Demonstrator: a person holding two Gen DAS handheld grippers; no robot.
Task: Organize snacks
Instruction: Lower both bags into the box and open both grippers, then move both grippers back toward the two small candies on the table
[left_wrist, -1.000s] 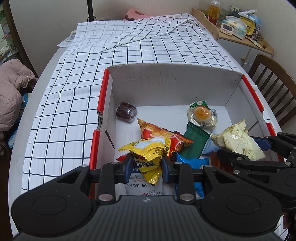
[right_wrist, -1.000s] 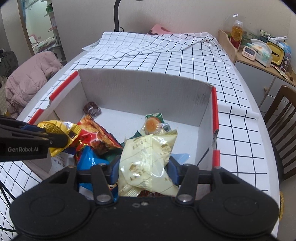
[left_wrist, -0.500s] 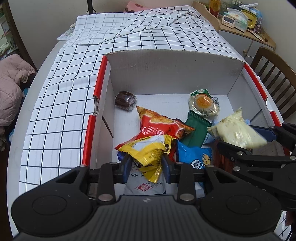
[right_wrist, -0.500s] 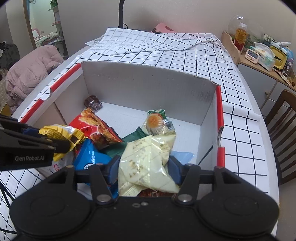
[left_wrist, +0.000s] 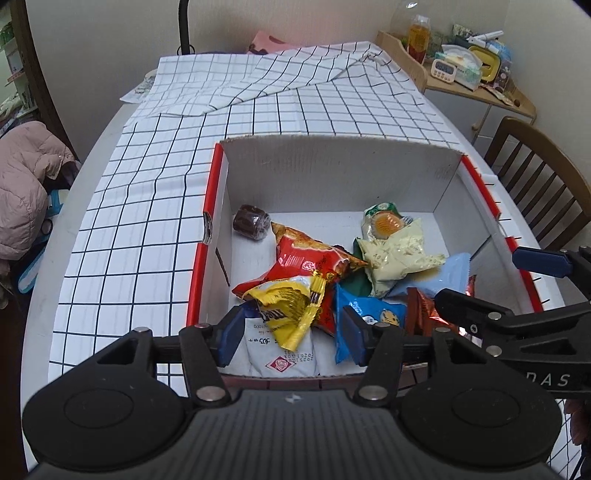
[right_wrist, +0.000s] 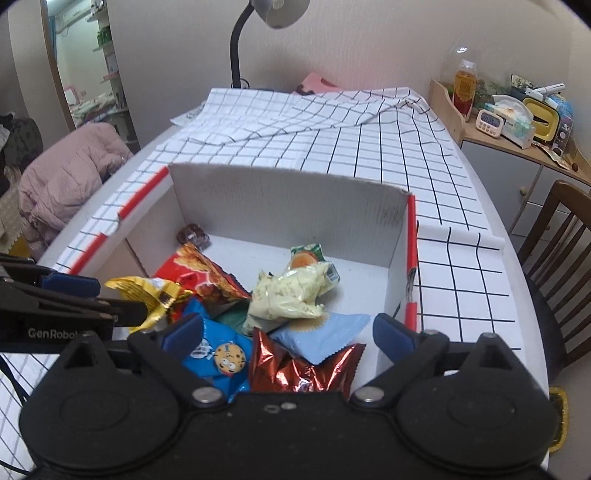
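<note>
Left wrist view shows the left gripper (left_wrist: 286, 334) over the near edge of the white box (left_wrist: 332, 173). Its jaws have just been opening and now stand at a middle width. The yellow bag (left_wrist: 291, 306) lies between the blue pads, but the pads do not press on it; it rests on the other snacks at the near left corner of the box.

Right wrist view shows the right gripper (right_wrist: 288, 338) with its jaws wide, just opened too. Nothing is held. The pale bag (right_wrist: 288, 295) lies free in the middle of the box, on top of the pile, and it touches the round orange snack (right_wrist: 304, 258) behind it. Under the right gripper are a blue cookie bag (right_wrist: 218, 356), a shiny red-brown wrapper (right_wrist: 303, 373) and a light blue packet (right_wrist: 321, 338), near the front edge. The red bag (right_wrist: 199, 273) lies left of the middle, beside the yellow one. A dark brown snack (right_wrist: 194, 234) sits alone in the far left corner.

The box stands on a table with a checked cloth (left_wrist: 147, 206). A chair (left_wrist: 535, 173) is at the right side of the table.
</note>
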